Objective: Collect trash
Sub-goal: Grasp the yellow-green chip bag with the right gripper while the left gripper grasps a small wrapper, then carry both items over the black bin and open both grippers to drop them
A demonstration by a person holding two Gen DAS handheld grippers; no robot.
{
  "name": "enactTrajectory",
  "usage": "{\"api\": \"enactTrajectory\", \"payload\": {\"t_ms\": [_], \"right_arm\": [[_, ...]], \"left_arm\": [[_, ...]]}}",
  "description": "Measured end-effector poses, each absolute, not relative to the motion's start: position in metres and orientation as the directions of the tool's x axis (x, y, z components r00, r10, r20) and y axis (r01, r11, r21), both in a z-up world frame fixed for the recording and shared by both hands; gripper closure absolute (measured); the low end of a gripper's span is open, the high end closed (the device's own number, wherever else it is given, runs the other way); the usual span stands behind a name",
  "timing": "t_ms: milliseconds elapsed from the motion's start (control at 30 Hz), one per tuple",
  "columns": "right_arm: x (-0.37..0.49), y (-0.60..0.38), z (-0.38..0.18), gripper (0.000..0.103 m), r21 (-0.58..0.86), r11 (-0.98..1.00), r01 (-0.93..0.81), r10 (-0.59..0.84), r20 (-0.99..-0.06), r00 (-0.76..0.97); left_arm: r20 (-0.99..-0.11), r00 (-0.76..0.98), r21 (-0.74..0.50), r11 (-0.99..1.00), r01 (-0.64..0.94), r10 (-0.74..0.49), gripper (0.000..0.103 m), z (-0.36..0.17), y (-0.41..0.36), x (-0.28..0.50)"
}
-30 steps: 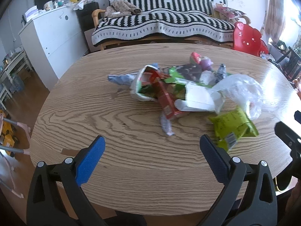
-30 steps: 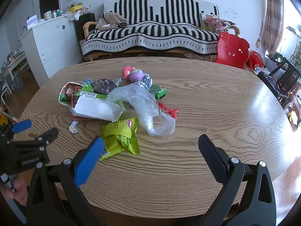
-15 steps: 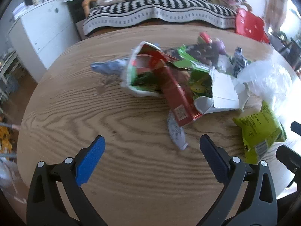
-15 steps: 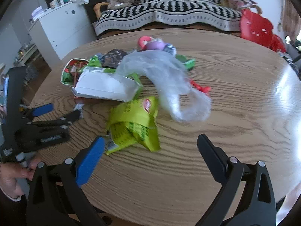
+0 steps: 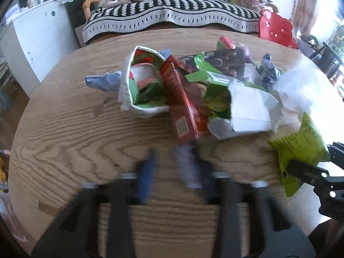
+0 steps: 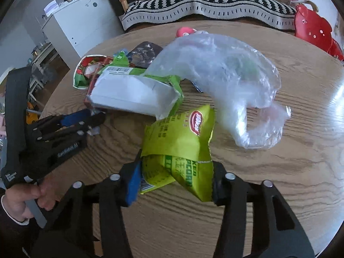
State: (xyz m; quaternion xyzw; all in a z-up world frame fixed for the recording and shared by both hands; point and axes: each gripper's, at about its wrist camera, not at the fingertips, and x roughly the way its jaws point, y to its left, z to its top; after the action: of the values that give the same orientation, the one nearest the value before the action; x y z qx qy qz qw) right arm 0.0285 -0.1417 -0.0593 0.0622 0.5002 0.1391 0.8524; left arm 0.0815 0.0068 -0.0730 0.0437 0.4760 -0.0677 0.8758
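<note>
One lime snack bag (image 6: pixel 180 148) pinched by right gripper (image 6: pixel 174 182), left gripper (image 5: pixel 172 172) closed on one grey wrapper (image 5: pixel 187 165), one clear plastic bag (image 6: pixel 225 75), one wooden table (image 6: pixel 279 172)

Table (image 6: pixel 279 182) of light wood, grain bold and wavy, top smooth with a glossy sheen at the window side. Clear bag (image 6: pixel 225 73) of thin crinkled plastic, shiny. Green snack packet (image 6: pixel 180 142) of glossy printed foil, creased. White carton (image 6: pixel 129 94) of matt card, torn at the edge. Red box (image 5: pixel 182 107) of smooth printed card. Sofa cover (image 5: pixel 172 10) of striped knitted cloth. Red chair (image 6: pixel 311 30) of hard glossy plastic. Gripper arms of matt black plastic, pads (image 6: pixel 132 182) of blue rubber-like stuff.
</note>
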Motion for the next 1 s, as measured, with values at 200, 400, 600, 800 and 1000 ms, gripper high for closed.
{"api": "enactTrajectory", "payload": {"t_ms": [200,400,600,800,1000], "right_arm": [[0.002,-0.139,-0.032,0.056,0.238,0.941,-0.239,0.332,-0.783,0.527],[-0.016,-0.154,-0.003,0.056,0.256,0.931,-0.259,0.362,-0.723,0.589],[-0.030,-0.192,0.020,0.056,0.238,0.950,-0.201,0.311,-0.686,0.658],[-0.076,-0.294,0.042,0.056,0.174,0.984,0.039,0.089,-0.670,0.737],[-0.169,-0.439,0.038,0.056,0.148,0.893,0.425,-0.201,-0.713,0.672]], "left_arm": [[-0.837,0.538,-0.020,0.988,0.152,-0.100,0.093,-0.051,0.016,0.058],[-0.799,0.596,-0.003,0.993,0.121,-0.075,0.093,-0.012,0.030,0.028],[-0.736,0.667,-0.012,0.987,0.158,-0.116,0.093,0.025,0.005,0.015],[-0.710,0.601,-0.077,0.889,0.452,-0.368,0.093,0.039,-0.119,0.010],[-0.721,0.353,-0.164,0.642,0.749,-0.596,0.093,0.018,-0.288,-0.034]]}}
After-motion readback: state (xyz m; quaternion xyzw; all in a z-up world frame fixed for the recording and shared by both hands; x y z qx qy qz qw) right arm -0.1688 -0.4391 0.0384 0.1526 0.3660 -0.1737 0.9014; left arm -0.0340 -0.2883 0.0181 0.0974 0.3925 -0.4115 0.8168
